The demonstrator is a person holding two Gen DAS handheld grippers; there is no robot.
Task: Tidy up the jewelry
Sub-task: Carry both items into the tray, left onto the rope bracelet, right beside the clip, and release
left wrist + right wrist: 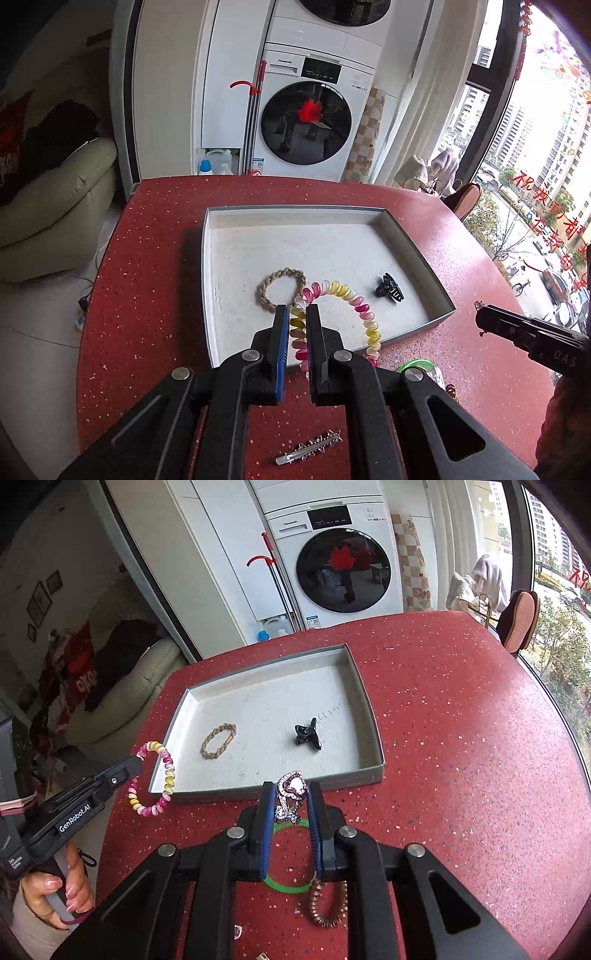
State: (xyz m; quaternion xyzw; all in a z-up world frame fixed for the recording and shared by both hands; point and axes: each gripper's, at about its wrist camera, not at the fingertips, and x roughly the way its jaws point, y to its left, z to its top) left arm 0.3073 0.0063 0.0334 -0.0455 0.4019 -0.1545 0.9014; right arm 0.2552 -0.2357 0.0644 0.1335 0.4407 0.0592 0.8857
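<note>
Red speckled tabletop (pixel 147 295) fills both views, with a washing machine (pixel 306 122) behind it. On it sits a shallow grey tray (pixel 413 236) holding a braided tan bracelet (pixel 280 288) and a black hair claw (pixel 388 287), well apart. The left gripper (pixel 297 314) has its fingers narrowed on a pink-and-yellow spiral hair tie (pixel 354 299), hanging over the tray's near left corner. The right gripper (pixel 291 794) clamps a sparkling pink brooch (details blurred) (pixel 291 786) just short of the tray, above a green ring (pixel 286 886) and a brown coil tie (pixel 327 904).
</note>
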